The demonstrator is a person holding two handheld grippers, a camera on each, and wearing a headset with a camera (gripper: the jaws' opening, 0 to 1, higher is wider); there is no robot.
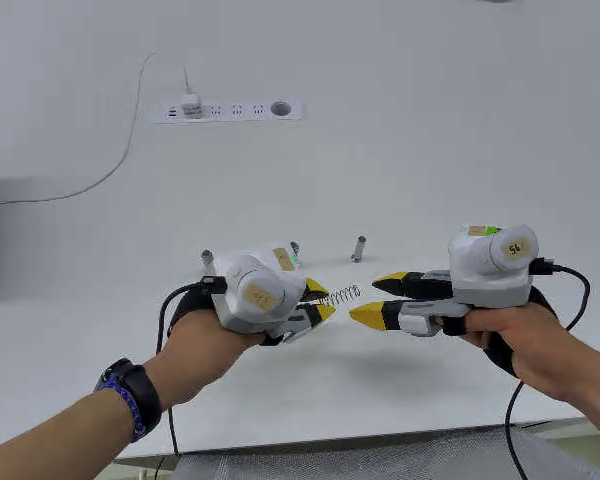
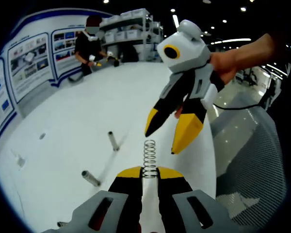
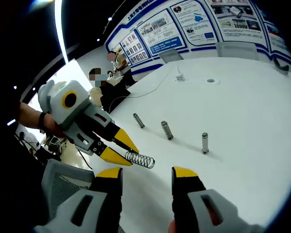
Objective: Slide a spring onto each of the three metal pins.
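My left gripper (image 1: 325, 300) is clamped on one end of a spring (image 1: 343, 294), which it holds over the white table (image 1: 400, 150), just in front of the pins. The free end points at my right gripper (image 1: 365, 300), whose jaws stand apart, holding nothing. I count three pins. The head view shows them too small to read, but the right gripper view settles it: the far pin (image 3: 138, 120) and the middle pin (image 3: 167, 130) wear coils, and the third pin (image 3: 204, 142) is bare. That makes three springs.

We are pinching a small coiled metal spring (image 1: 342, 294) in our white, yellow-tipped left gripper (image 1: 320, 300), and we are holding the matching right gripper (image 1: 368, 300) just opposite, jaws parted, tips facing.
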